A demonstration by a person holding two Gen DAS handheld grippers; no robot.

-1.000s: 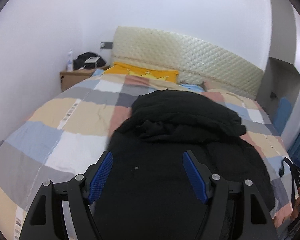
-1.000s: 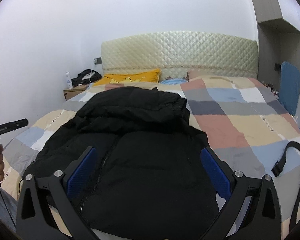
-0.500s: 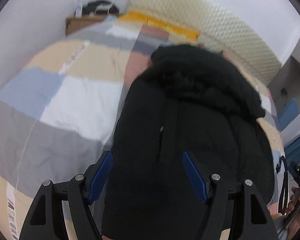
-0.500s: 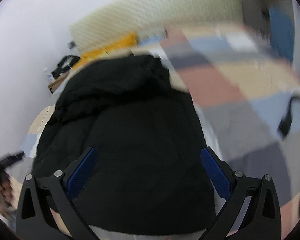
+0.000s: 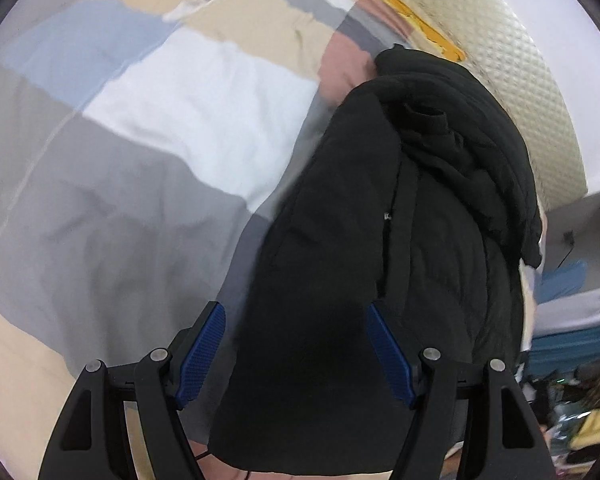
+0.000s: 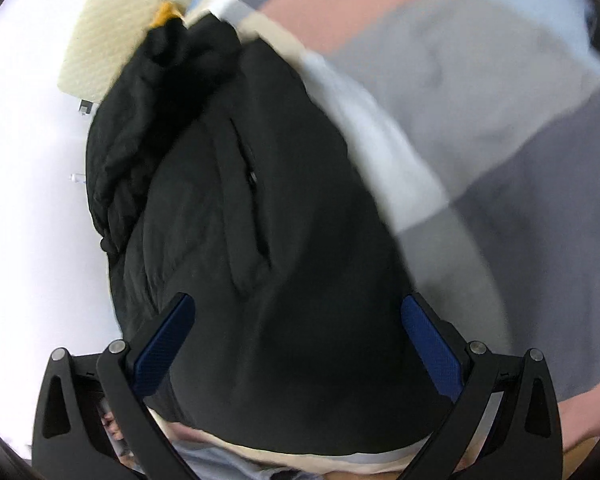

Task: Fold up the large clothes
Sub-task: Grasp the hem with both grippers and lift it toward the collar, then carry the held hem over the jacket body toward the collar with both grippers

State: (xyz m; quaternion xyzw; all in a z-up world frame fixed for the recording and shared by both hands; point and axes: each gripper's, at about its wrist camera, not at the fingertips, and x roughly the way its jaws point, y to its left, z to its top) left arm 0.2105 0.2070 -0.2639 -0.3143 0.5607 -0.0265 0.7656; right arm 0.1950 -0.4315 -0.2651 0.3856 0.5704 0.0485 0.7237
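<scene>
matt black padded cloth jacket (image 5: 380, 280)

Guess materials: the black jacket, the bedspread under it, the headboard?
Black jacket: likely matte synthetic shell with padding, judging by its puffy quilted seams. Patchwork bedspread: soft woven fabric, probably cotton; it creases and has no shine. Headboard: cream quilted upholstery with a slight sheen, possibly faux leather.

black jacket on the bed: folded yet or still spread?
Spread, not folded. The black jacket lies full length on the patchwork quilt, hood bunched at the headboard end, hem flat at the near edge. Both tools open, holding nothing.
</scene>
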